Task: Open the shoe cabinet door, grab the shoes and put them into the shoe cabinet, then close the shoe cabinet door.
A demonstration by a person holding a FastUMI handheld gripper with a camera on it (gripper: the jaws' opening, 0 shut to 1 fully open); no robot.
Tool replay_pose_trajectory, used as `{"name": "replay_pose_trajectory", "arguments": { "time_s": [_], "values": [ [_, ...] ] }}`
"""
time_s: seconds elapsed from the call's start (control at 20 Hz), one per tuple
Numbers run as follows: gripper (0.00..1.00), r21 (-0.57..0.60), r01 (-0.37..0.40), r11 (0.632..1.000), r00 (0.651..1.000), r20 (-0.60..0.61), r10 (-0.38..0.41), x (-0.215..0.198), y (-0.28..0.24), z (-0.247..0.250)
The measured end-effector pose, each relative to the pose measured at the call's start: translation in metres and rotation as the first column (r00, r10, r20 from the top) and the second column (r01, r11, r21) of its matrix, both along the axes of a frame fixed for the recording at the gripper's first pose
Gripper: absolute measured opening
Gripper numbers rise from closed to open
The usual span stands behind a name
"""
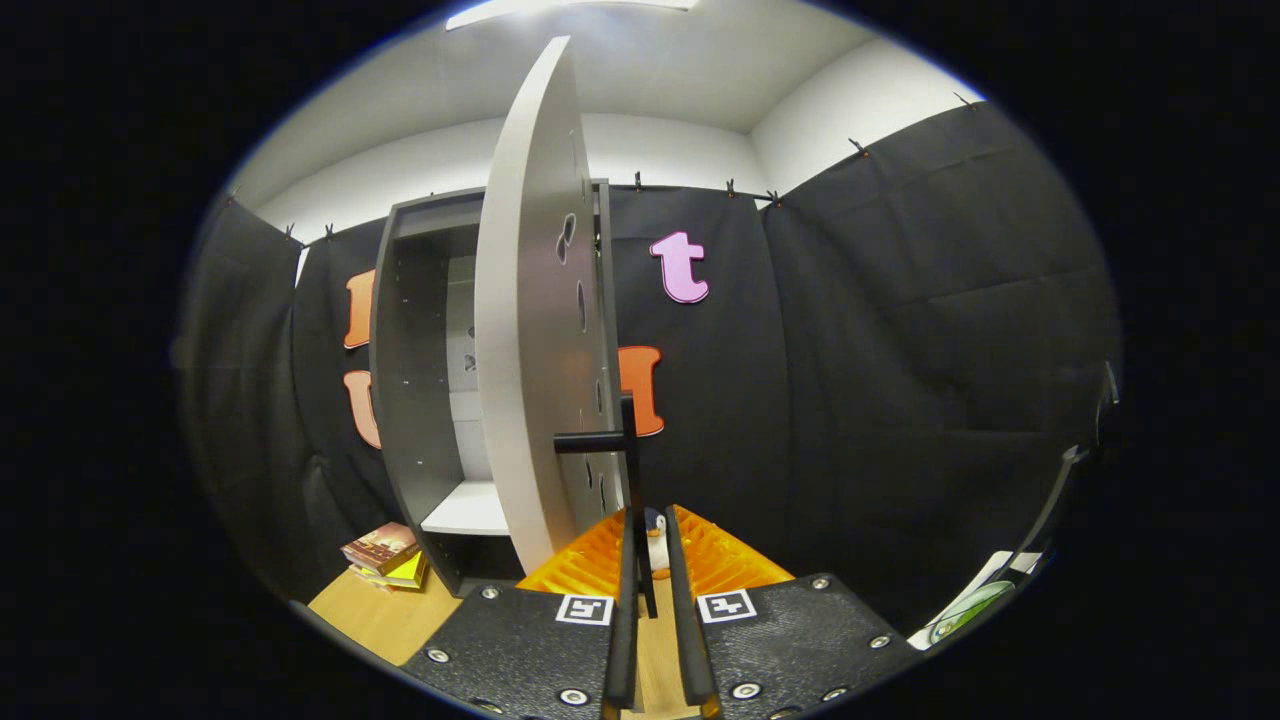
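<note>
The grey shoe cabinet (410, 370) stands against the black cloth wall, and its door (525, 330) is swung wide open so that I see it almost edge-on. A white shelf (468, 512) shows low inside. A thin black handle (630, 450) sticks out from the door's edge and runs down between my fingers. My gripper (648, 545) is nearly closed around the lower part of this bar, shut on it. A small white and dark object (656, 535) peeks between the fingertips, too small to identify.
A short stack of books (385, 555) lies on the wooden floor (375, 615) left of the cabinet's base. A white and green item (968, 605) sits low by the right cloth wall. The open door stands close ahead of me.
</note>
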State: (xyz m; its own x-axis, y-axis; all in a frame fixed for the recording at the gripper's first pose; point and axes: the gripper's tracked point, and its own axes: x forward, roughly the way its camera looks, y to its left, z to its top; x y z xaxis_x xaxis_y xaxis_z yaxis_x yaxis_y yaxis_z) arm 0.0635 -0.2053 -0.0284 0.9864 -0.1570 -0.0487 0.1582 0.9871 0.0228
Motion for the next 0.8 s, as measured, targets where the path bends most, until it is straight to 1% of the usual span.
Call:
{"name": "replay_pose_trajectory", "arguments": {
  "time_s": [0.3, 0.6, 0.8],
  "values": [
    [0.17, 0.007, -0.037, 0.999, 0.999, 0.005, 0.036, 0.002, -0.008, 0.0],
    [0.17, 0.035, -0.088, 0.995, 0.996, 0.014, 0.088, 0.003, -0.031, 0.002],
    [0.17, 0.023, -0.115, 0.993, 0.993, 0.011, 0.114, 0.007, -0.035, 0.001]
  ]
}}
